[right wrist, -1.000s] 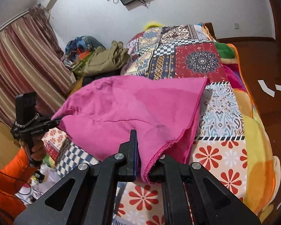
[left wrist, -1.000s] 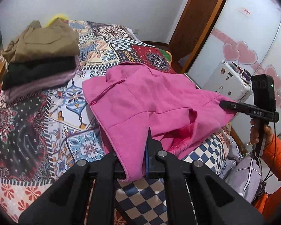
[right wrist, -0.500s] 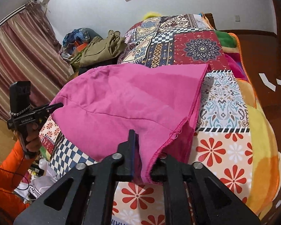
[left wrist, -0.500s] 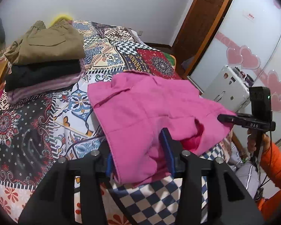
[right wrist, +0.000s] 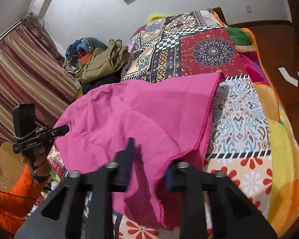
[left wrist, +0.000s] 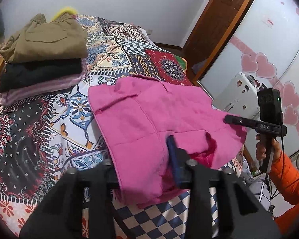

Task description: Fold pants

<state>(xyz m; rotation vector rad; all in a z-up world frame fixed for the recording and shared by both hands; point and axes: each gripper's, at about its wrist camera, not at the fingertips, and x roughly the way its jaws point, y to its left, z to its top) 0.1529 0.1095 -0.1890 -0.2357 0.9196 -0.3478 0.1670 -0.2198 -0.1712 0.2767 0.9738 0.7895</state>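
My left gripper [left wrist: 141, 171] is closing, pink pants [left wrist: 149, 123] hem between its fingers; pads not clearly pressing. My right gripper [right wrist: 149, 169] is closing too, with cloth hanging loose in the gap. Pants lie folded at the near edge of the patchwork bedspread [left wrist: 117, 45]. Far left: stack of folded clothes [left wrist: 43, 57].

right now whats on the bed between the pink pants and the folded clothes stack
Only bare patterned bedspread between the pink pants and the folded stack, clearest in the left wrist view.
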